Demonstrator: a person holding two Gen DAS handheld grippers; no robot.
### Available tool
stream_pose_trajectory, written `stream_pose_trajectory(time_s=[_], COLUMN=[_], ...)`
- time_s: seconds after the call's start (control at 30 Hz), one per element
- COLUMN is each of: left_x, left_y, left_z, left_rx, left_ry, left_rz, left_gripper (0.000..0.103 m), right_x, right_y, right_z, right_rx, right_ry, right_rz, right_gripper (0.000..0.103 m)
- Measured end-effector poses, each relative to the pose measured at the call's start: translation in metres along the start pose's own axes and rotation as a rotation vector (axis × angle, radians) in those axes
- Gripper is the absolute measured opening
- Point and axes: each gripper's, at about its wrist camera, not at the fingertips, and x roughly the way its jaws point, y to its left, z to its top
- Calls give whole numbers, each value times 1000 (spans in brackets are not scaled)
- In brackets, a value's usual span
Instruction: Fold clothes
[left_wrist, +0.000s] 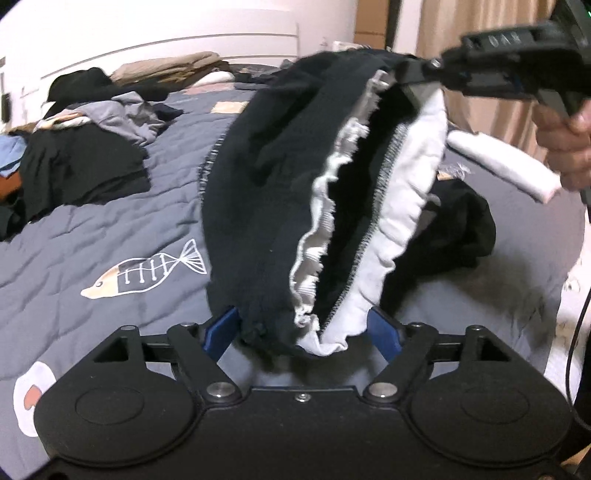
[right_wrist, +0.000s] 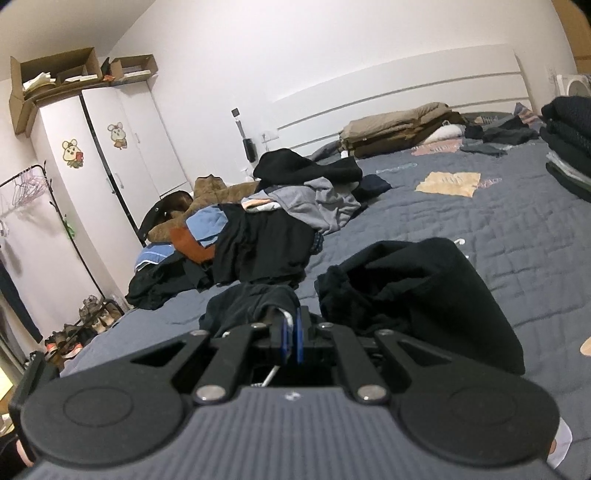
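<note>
Dark garment (left_wrist: 280, 192): soft black knit with a white lining, a frayed ruffled white edge and a line of grey overlock stitching along the seam. It hangs stretched in the air above the bed, sagging into a long pouch between the two tools.

Left tool (left_wrist: 301, 328): blue-padded fingers (left_wrist: 221, 330) stand apart, with the bunched lower end of the garment sitting between them; whether the pads press the cloth cannot be told.

Right tool (right_wrist: 291, 334): blue pads drawn close together, pinching a fold of dark cloth with a sliver of white at the tips. In the left wrist view it grips the garment's upper edge, a hand (left_wrist: 565, 147) around its handle.

Bed (left_wrist: 110, 229): grey-blue quilted cover, puckered stitching, printed with a line-drawn fish (left_wrist: 147, 271) and pale patches.

Loose heap of clothes (right_wrist: 266, 229) in black, grey, blue and rust lies crumpled on the far side. Folded dark stack (right_wrist: 569, 144) at the right edge. White wardrobe (right_wrist: 103, 162) with cartoon stickers, cardboard boxes on top.
</note>
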Motion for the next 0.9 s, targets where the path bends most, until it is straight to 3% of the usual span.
stream_pose_trajectory(time_s=[0.03, 0.1, 0.2, 0.33, 0.57, 0.7, 0.9], left_x=[2, 6, 11, 13, 10, 10, 16], left_y=[-2, -3, -2, -2, -18, -29, -39], left_z=[-1, -3, -5, -5, -9, -15, -21], left_rx=[13, 23, 30, 29, 121, 194, 255], left_ry=[5, 19, 34, 47, 70, 59, 28], left_rz=[2, 16, 44, 61, 82, 89, 142], left_gripper=[46, 27, 24, 25, 35, 54, 55], right_x=[1, 3, 5, 8, 9, 9, 8], right_y=[0, 0, 1, 1, -3, -5, -4], right_z=[-1, -2, -4, -6, -7, -6, -6], right_rx=[-1, -2, -4, -5, 6, 15, 17], right_ry=[4, 12, 24, 38, 41, 38, 37], right_rz=[1, 2, 4, 4, 1, -1, 0], right_gripper=[5, 5, 5, 5, 4, 5, 5])
